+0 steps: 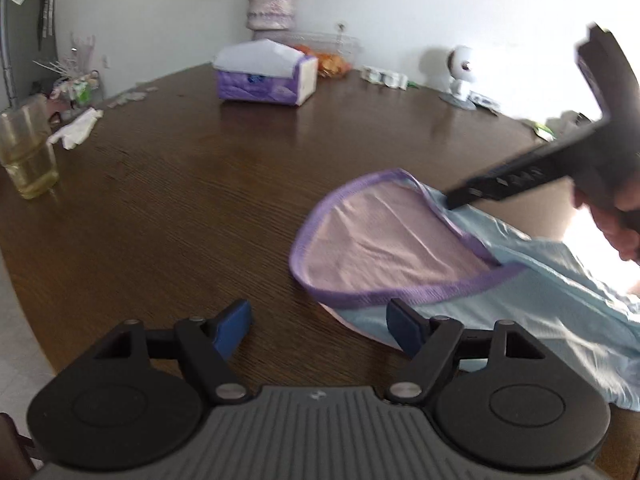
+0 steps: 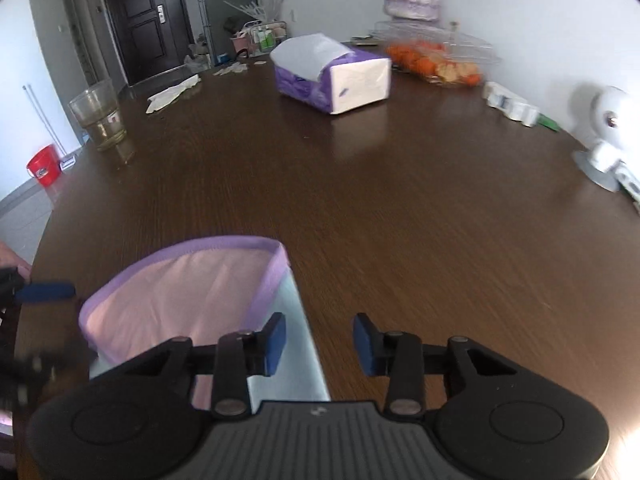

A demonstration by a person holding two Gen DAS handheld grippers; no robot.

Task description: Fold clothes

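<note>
A small garment point(image 1: 392, 240) lies on the dark wooden table point(image 1: 180, 200): pink inside, purple trim, light blue outside. My left gripper point(image 1: 320, 324) is open just short of its near edge, its right finger over the blue fabric. My right gripper point(image 1: 452, 200) comes in from the right, its tip over the garment's far trim. In the right wrist view the garment point(image 2: 192, 292) lies at lower left and my right gripper point(image 2: 318, 340) is open, its left finger over the blue edge. One left gripper finger point(image 2: 48, 292) shows at the left.
A purple tissue pack point(image 1: 264, 76) sits mid-table. A glass point(image 1: 28, 152) stands at the left edge beside a white glove point(image 1: 76, 128). A wire basket of oranges point(image 2: 436, 60), a vase point(image 1: 270, 4), small boxes point(image 2: 512, 106) and a white camera point(image 1: 460, 72) line the back.
</note>
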